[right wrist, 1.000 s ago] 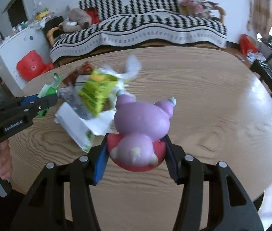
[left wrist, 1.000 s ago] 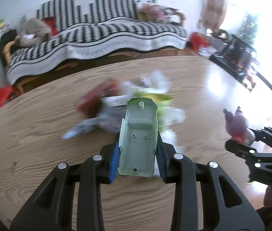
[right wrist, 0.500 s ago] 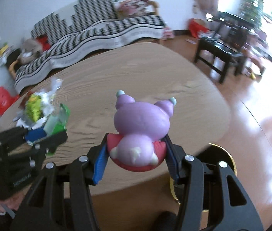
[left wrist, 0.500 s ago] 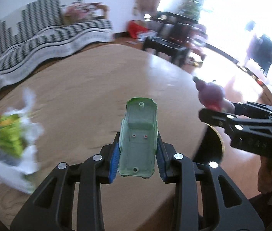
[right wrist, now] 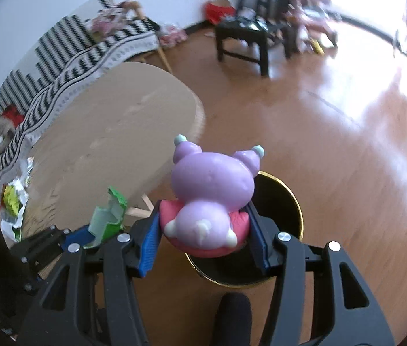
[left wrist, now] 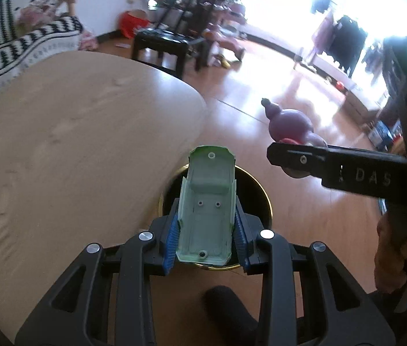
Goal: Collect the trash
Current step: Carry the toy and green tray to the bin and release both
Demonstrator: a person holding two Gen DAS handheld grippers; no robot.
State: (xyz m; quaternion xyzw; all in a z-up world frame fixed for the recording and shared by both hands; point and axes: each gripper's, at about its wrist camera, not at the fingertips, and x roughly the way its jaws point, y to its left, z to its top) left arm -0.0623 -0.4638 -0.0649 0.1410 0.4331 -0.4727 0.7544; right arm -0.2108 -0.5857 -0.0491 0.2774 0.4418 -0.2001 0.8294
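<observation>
My left gripper point(left wrist: 206, 232) is shut on a pale green plastic toy shell point(left wrist: 207, 206) and holds it above a black bin with a gold rim point(left wrist: 263, 199) on the floor. My right gripper point(right wrist: 204, 238) is shut on a purple and pink toy figure point(right wrist: 212, 190), also above the bin point(right wrist: 287, 210). In the left wrist view the figure point(left wrist: 289, 124) and the right gripper's finger point(left wrist: 347, 170) sit to the right. In the right wrist view the green shell point(right wrist: 108, 216) sits at lower left.
A round wooden table point(left wrist: 73, 144) lies left of the bin, with a pile of wrappers point(right wrist: 14, 199) on its far side. A striped sofa point(right wrist: 82, 46) and a black side table point(right wrist: 246, 37) stand behind. Wooden floor point(right wrist: 347, 144) spreads to the right.
Both grippers have swung right, away from the table and the wrapper pile, with their toys still held. They are now above the bin on the floor.
</observation>
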